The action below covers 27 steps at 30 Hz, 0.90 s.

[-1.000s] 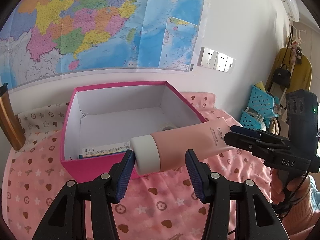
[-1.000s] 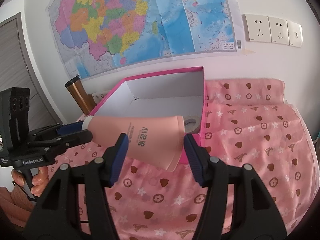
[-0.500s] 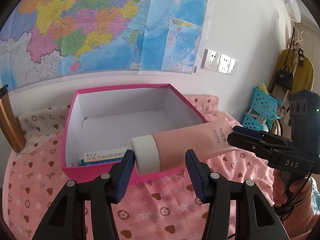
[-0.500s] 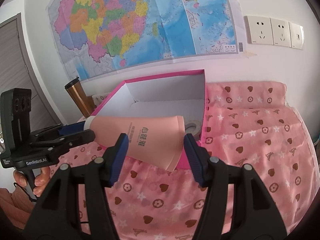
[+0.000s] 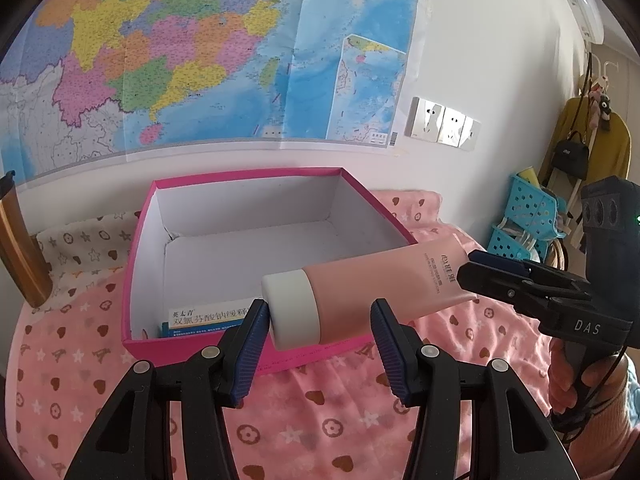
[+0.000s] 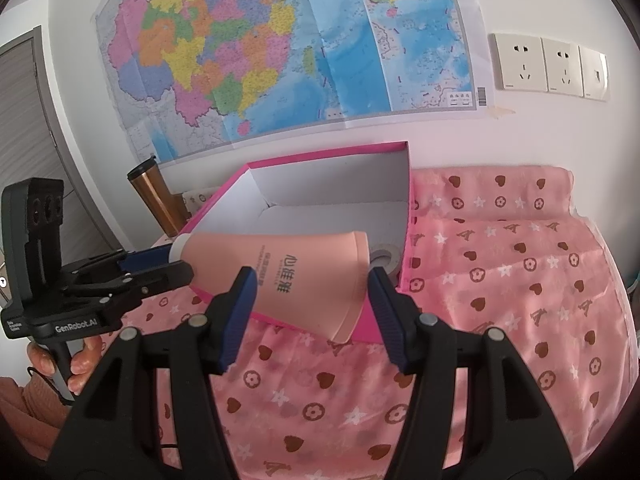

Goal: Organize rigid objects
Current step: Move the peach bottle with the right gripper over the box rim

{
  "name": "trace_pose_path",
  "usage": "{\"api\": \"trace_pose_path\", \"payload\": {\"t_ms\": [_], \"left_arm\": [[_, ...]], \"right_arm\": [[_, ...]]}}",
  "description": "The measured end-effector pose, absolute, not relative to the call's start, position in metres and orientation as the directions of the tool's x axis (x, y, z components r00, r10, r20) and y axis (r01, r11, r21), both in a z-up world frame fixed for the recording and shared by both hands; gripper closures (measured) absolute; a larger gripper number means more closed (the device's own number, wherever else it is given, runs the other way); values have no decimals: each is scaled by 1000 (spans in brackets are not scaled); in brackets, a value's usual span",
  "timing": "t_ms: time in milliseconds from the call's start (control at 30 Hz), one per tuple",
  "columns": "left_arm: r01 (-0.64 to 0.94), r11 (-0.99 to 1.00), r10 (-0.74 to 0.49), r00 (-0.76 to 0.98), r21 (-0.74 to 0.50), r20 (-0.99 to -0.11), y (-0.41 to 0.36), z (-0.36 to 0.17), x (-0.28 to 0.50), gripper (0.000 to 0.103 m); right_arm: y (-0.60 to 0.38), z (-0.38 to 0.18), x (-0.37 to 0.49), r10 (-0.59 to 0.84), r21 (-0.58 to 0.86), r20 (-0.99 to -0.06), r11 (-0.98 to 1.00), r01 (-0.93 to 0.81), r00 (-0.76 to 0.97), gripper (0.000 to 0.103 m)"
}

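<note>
Tube [image 5: 384, 292] hangs above the pink box [image 5: 256, 356] near edge. My left gripper [image 5: 318, 336] jaws clamp its white cap; my right gripper [image 6: 310, 308] jaws clamp its flat end.

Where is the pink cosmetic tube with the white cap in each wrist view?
Left wrist: the pink cosmetic tube lies centre, white cap between the left gripper fingers, crimped tail in the right gripper.
Right wrist: the tube is centre-left, wide tail between the right gripper fingers, cap end in the left gripper.
Shared landmark: the open pink box behind it.
</note>
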<state>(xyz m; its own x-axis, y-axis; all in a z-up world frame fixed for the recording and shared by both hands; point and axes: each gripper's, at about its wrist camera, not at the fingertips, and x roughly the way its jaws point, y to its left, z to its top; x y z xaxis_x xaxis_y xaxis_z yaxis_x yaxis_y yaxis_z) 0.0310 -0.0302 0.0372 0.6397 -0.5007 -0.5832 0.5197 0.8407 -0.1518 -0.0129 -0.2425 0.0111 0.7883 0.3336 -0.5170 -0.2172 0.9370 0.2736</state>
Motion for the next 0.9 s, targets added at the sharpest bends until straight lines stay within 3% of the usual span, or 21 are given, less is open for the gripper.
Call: {"api": "trace_pose_path", "payload": {"t_ms": [900], "left_arm": [[511, 847, -492, 645, -148, -585, -33, 36, 42, 50]], "right_arm": [[-244, 11, -6, 333, 275, -514, 937, -216, 790, 43]]}}
